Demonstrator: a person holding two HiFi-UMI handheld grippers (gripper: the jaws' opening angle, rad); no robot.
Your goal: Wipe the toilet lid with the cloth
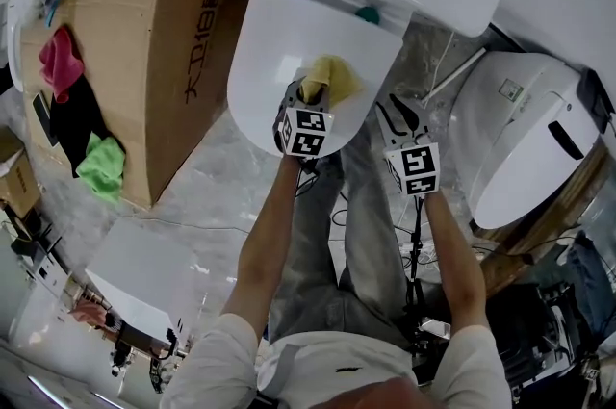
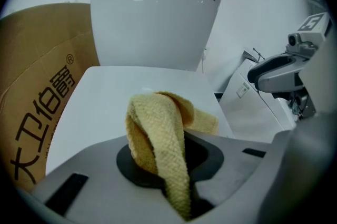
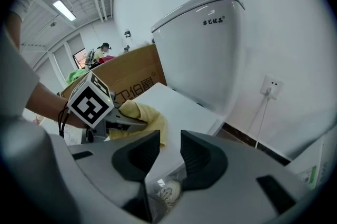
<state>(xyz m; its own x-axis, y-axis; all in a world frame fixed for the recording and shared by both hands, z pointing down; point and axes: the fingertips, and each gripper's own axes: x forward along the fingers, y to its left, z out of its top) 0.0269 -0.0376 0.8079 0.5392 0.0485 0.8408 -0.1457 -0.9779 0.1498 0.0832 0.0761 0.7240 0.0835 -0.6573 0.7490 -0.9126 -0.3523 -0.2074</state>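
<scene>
The yellow cloth [image 2: 158, 136] is clamped between the jaws of the left gripper [image 1: 310, 97] and laid on the closed white toilet lid [image 1: 274, 37], while the right gripper [image 3: 169, 152] is held beside the lid's right edge, jaws parted and nothing gripped.
</scene>
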